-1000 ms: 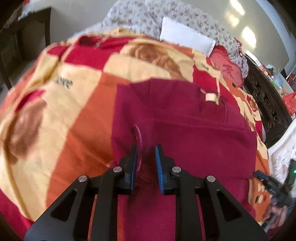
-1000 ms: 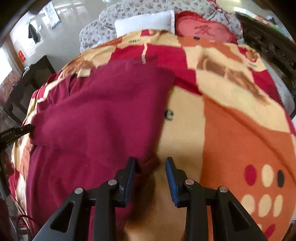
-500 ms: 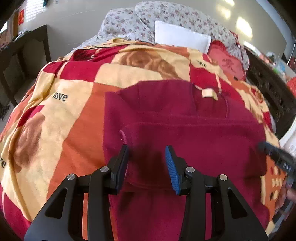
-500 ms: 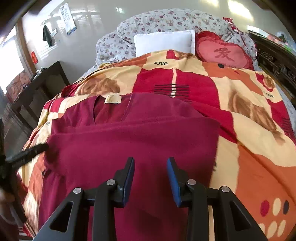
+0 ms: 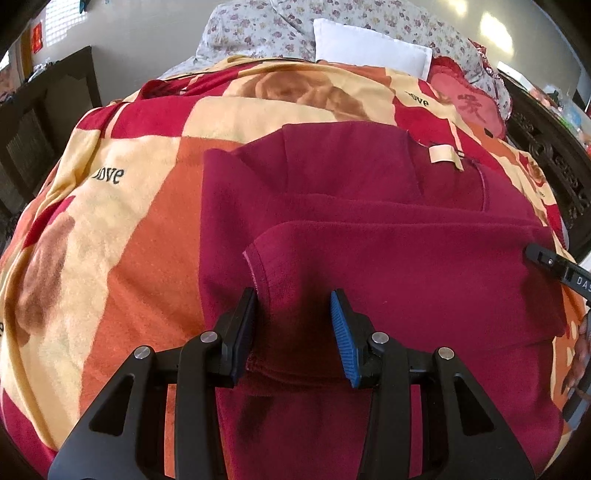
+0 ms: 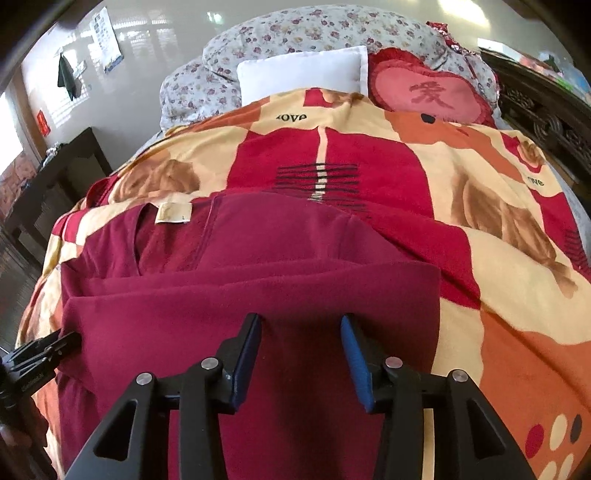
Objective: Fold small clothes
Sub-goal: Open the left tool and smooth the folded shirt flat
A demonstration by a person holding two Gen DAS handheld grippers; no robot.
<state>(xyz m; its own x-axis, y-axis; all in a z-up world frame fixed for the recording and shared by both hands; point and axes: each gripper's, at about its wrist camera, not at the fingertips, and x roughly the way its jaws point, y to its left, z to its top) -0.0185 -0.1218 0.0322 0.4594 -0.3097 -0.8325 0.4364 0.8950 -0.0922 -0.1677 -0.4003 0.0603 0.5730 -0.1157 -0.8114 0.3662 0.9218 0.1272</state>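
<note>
A dark red shirt [image 5: 369, 229] lies flat on the bed, collar and cream neck label [image 5: 445, 154] toward the pillows. Its lower part is folded up over the body, the folded flap [image 5: 406, 273] lying across the middle. It also shows in the right wrist view [image 6: 258, 295] with the label [image 6: 173, 213] at the left. My left gripper [image 5: 293, 314] is open and empty, just above the flap's left hem corner. My right gripper [image 6: 301, 332] is open and empty over the flap's right part. The right gripper's tip [image 5: 546, 258] shows at the left view's right edge.
The shirt rests on a red, orange and cream blanket [image 5: 122, 221] covering the bed. A white pillow [image 6: 301, 72], a heart cushion [image 6: 428, 96] and a floral quilt [image 6: 314, 33] lie at the head. Dark wooden furniture stands at the left [image 6: 62, 173] and right [image 6: 546, 110].
Both grippers opened and let go of the shirt's hem after laying it up over the body. They have drawn back and up, and the flap now lies flat.
</note>
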